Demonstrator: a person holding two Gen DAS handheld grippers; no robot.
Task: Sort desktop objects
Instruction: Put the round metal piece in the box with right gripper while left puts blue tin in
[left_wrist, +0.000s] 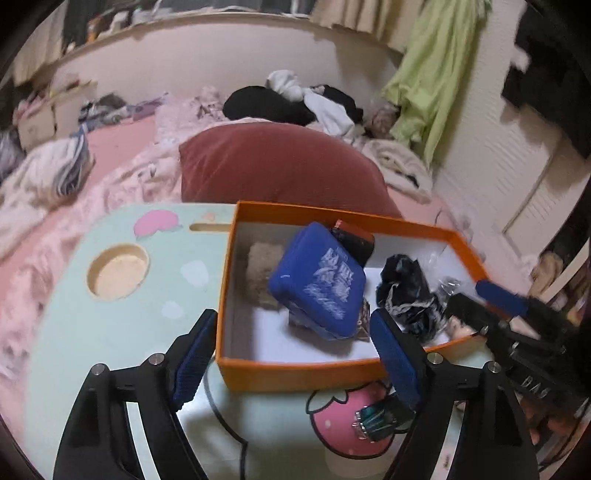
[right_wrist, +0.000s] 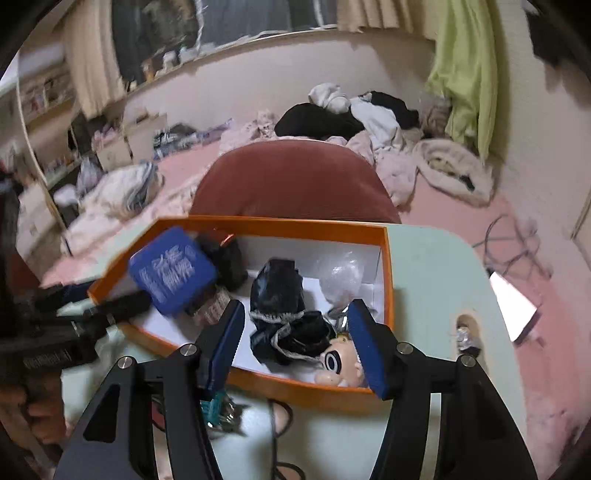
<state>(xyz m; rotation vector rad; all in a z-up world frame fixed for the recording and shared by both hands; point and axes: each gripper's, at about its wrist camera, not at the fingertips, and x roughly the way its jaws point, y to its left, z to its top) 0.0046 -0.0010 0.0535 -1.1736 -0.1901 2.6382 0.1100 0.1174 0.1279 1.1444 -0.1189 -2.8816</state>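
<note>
An orange box (left_wrist: 295, 373) stands on a mint green lap table (left_wrist: 110, 332). In it lie a blue pouch with white writing (left_wrist: 317, 284), a crumpled black bag (left_wrist: 406, 291), a beige fuzzy item (left_wrist: 260, 273) and a doll head (right_wrist: 340, 363). My left gripper (left_wrist: 295, 365) is open and empty, over the box's near wall. My right gripper (right_wrist: 295, 347) is open and empty above the box's near right corner, over the black bag (right_wrist: 284, 314). A bunch of teal clips (left_wrist: 373, 417) lies on the table before the box, also in the right wrist view (right_wrist: 218, 410).
A dark red cushion (left_wrist: 280, 166) sits behind the box on a pink bed strewn with clothes (left_wrist: 295, 99). The table has a round cup recess (left_wrist: 118, 271). A green cloth (left_wrist: 432, 74) hangs at the right wall. A cable (right_wrist: 280, 417) runs over the table.
</note>
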